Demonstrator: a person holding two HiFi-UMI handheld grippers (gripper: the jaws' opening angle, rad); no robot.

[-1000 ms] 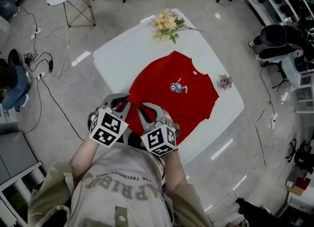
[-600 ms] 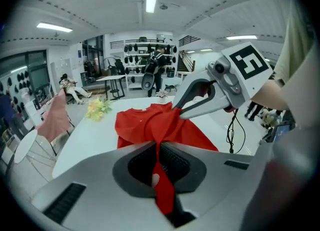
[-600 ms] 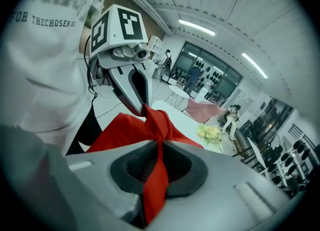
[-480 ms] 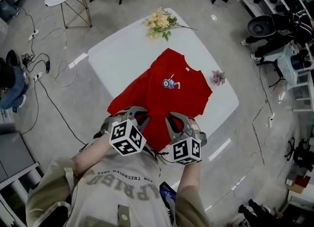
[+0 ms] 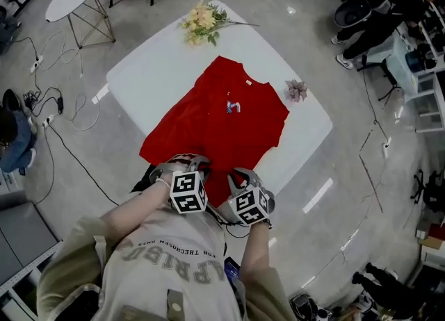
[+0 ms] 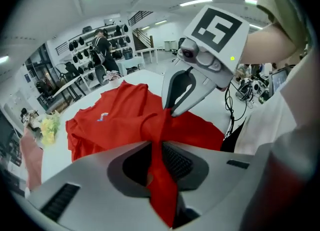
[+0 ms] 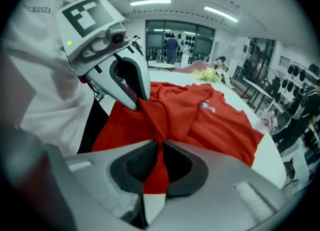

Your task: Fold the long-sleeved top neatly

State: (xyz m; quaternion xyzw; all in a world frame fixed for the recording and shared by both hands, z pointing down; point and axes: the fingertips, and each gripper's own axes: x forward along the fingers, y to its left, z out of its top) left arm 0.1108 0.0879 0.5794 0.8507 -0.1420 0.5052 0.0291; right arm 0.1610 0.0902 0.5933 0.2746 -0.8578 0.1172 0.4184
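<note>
Red top (image 5: 229, 114) lies spread on white table (image 5: 153, 62), near edge at 6 o'clock. L gripper (image 5: 183, 165) and R gripper (image 5: 240, 176) each clamp that edge's cloth, side by side. Best: keep tension even, lift both ends level.

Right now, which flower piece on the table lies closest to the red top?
The small pinkish flower at the table's right edge, just beside the red top; the yellow bouquet lies apart at the far corner.
</note>
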